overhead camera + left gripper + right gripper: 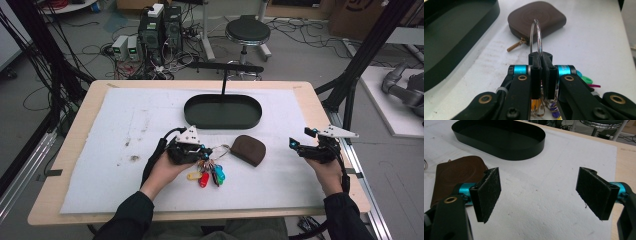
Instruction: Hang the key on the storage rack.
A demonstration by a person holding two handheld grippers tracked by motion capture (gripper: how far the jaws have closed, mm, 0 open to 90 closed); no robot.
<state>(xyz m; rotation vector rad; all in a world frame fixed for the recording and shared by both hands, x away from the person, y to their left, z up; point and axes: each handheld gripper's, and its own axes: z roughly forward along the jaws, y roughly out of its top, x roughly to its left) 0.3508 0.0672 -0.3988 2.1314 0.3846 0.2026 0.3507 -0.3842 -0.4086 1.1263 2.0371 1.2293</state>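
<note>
Brown pouch [249, 149] lies beside black tray [223, 111].

No text, label, brand, number or sign can be read in any of the views. The brown pouch [537, 20] carries only an embossed pattern of rings, with no lettering that can be made out. The cardboard box [356, 15] at the top right of the high view bears a dark printed mark, cut off by the frame edge and too blurred to read. The coloured key tags [206, 176] show no legible writing at this size. The small units [125, 48] on the floor beyond the table have pale fronts, but any markings on them are too small to tell.
</note>
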